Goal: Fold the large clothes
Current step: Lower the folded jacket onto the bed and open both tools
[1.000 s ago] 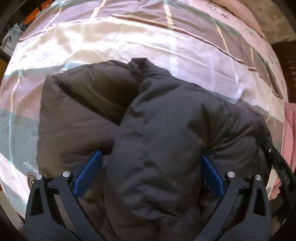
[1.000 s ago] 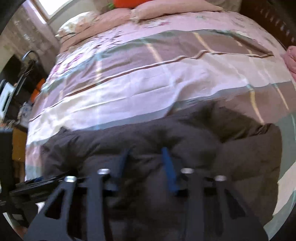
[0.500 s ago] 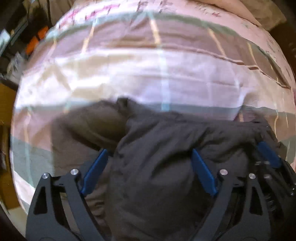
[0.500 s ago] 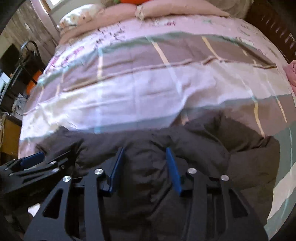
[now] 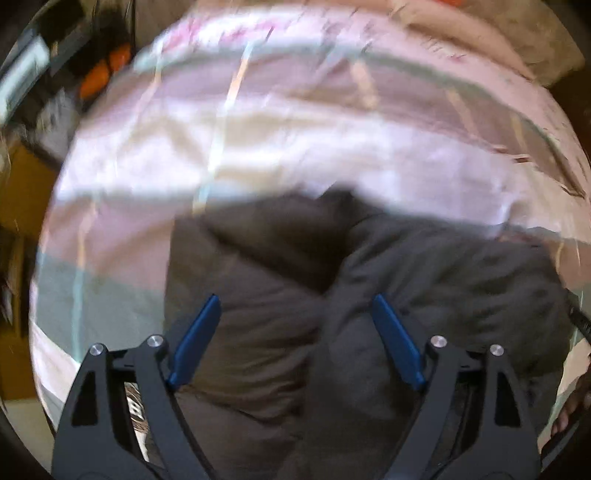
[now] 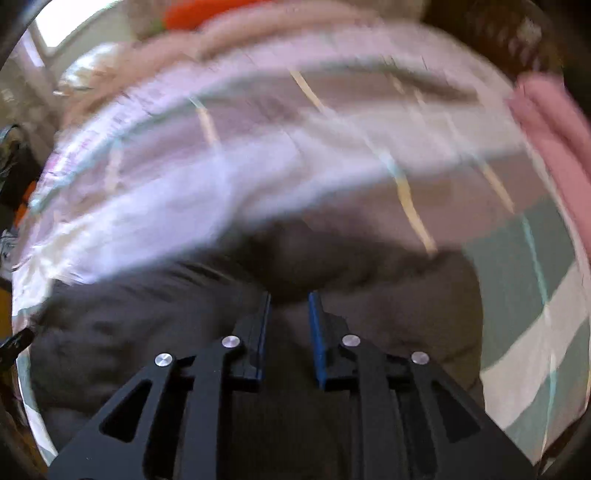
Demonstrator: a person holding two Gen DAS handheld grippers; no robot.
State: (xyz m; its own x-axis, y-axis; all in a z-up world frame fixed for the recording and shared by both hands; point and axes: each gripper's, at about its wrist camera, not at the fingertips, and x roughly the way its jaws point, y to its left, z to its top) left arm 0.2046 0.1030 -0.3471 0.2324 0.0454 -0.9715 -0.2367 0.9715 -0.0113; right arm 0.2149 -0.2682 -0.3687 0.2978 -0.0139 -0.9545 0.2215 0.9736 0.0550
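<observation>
A dark grey puffy jacket (image 5: 443,280) lies bunched on a striped bed sheet (image 5: 295,147). My left gripper (image 5: 295,297) points down over its left half. Its jaws stand wide and are closing, with the jacket's folds below and between the blue pads (image 5: 199,332), which do not press on it. In the right wrist view the jacket (image 6: 110,325) fills the lower half. My right gripper (image 6: 290,293) has its jaws close together and still closing, pinching a raised fold of the jacket. Both views are blurred.
The sheet (image 6: 221,184) stretches far beyond the jacket to pink pillows (image 6: 258,33) at the head of the bed. A pink cloth (image 6: 554,122) lies at the right edge. Wooden furniture (image 5: 22,177) and clutter stand off the bed's left side.
My left jaws have narrowed a little and shifted over the jacket's left half. My right jaws have drawn together on a fold, and the right view has swung sideways.
</observation>
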